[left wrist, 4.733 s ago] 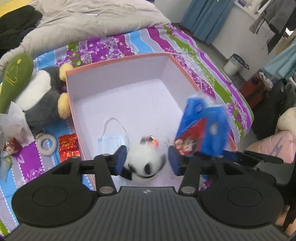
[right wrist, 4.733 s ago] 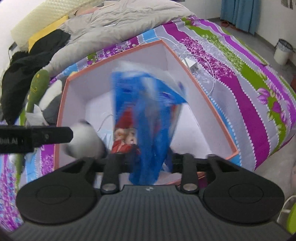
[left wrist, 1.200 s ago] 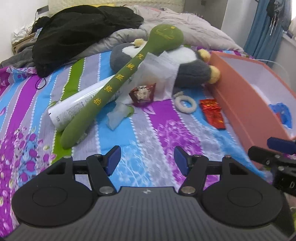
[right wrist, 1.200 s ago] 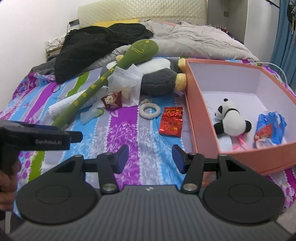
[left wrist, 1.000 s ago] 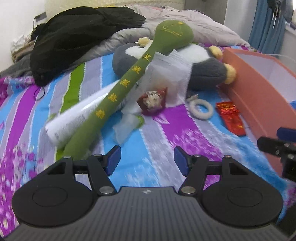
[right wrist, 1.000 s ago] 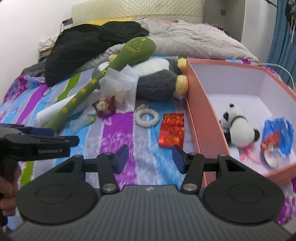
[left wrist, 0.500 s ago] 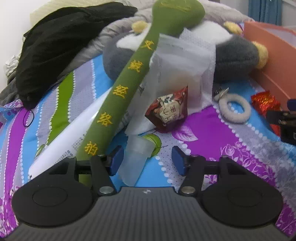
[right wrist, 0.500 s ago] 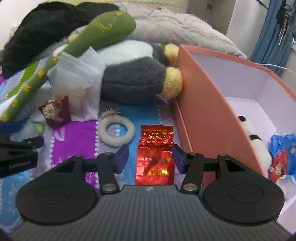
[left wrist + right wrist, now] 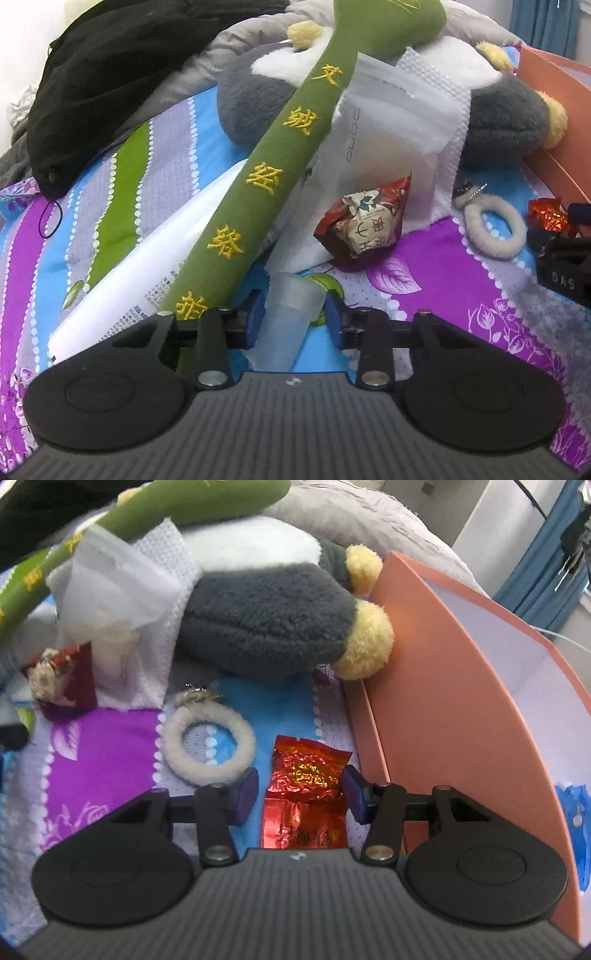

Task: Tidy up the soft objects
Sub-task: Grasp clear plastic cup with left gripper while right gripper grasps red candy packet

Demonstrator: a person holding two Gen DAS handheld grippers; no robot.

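Observation:
My left gripper (image 9: 293,302) points down at the striped bedspread, and its jaws are closing around a frosted translucent cup-like piece (image 9: 291,314). The blue pads stand just off its sides. A long green plush stick (image 9: 266,173) lies against the left finger. In the right wrist view my right gripper (image 9: 299,777) straddles a red foil packet (image 9: 306,775) lying flat by the orange box (image 9: 443,701). Its jaws are closing slightly, and a gap shows on the left side. The box wall hides most of what is inside.
A grey and white plush penguin (image 9: 266,620) lies behind, with a clear bag of tissue (image 9: 388,122) on it. A dark red snack packet (image 9: 369,229), a white fluffy ring (image 9: 207,746) and a white tube (image 9: 129,288) lie nearby. Black clothing (image 9: 110,74) is heaped at the back left.
Both grippers have moved in and down to the bedspread. The left jaws have narrowed around the frosted piece. The red foil packet now sits between the right fingers.

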